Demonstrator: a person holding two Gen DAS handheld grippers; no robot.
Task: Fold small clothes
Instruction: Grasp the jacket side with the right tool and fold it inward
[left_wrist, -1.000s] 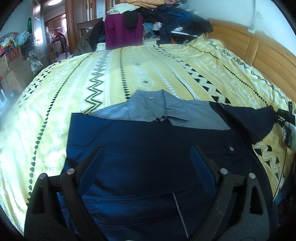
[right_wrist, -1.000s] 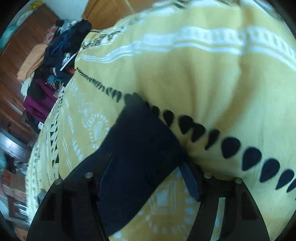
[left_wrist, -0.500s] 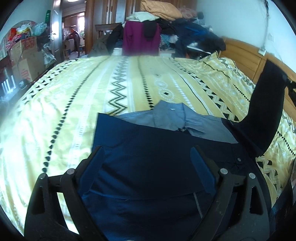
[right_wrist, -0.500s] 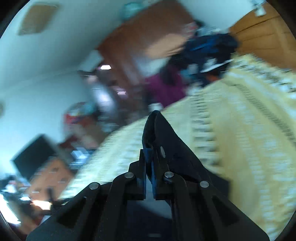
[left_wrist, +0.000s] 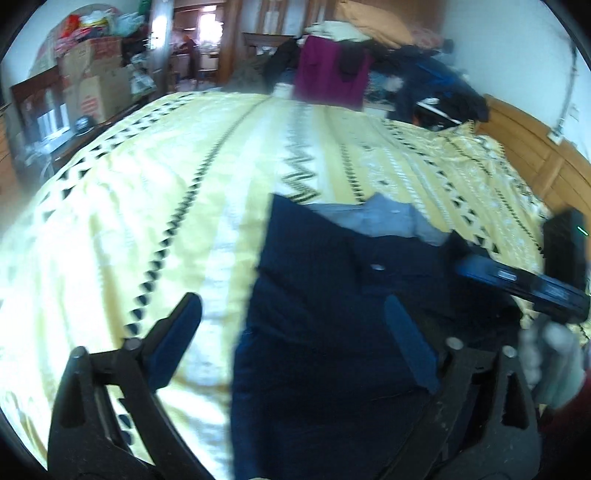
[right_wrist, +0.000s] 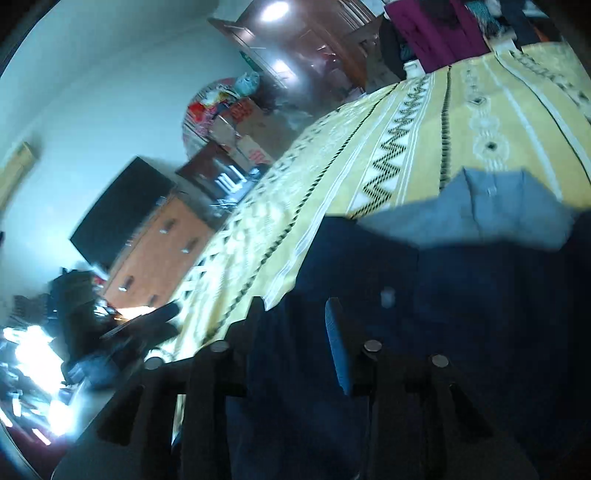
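A navy shirt (left_wrist: 325, 295) with a grey collar (left_wrist: 388, 221) lies flat on the yellow patterned bedspread (left_wrist: 147, 206). My left gripper (left_wrist: 295, 332) hovers low over the shirt's left edge. Its jaws are opening wide, with one finger over bedspread, the other over cloth, and nothing gripped. In the right wrist view my right gripper (right_wrist: 295, 328) is tilted over the shirt (right_wrist: 461, 295) near the collar (right_wrist: 498, 218). Its jaws are opening; navy cloth shows in the gap but the pads do not press on it. One of its fingers (left_wrist: 517, 280) reaches in from the right over the shirt.
A heap of clothes (left_wrist: 332, 70) covers the far end of the bed. A wooden headboard (left_wrist: 535, 147) runs along the right. Cardboard boxes (left_wrist: 92, 85), a dark screen (right_wrist: 118, 210) and an orange dresser (right_wrist: 159, 251) stand beyond the bed's left side.
My right gripper shut on the dark sleeve at the bed's right side, lifted it, swung it over the shirt and parted its jaws. My left gripper slid left and opened wider.
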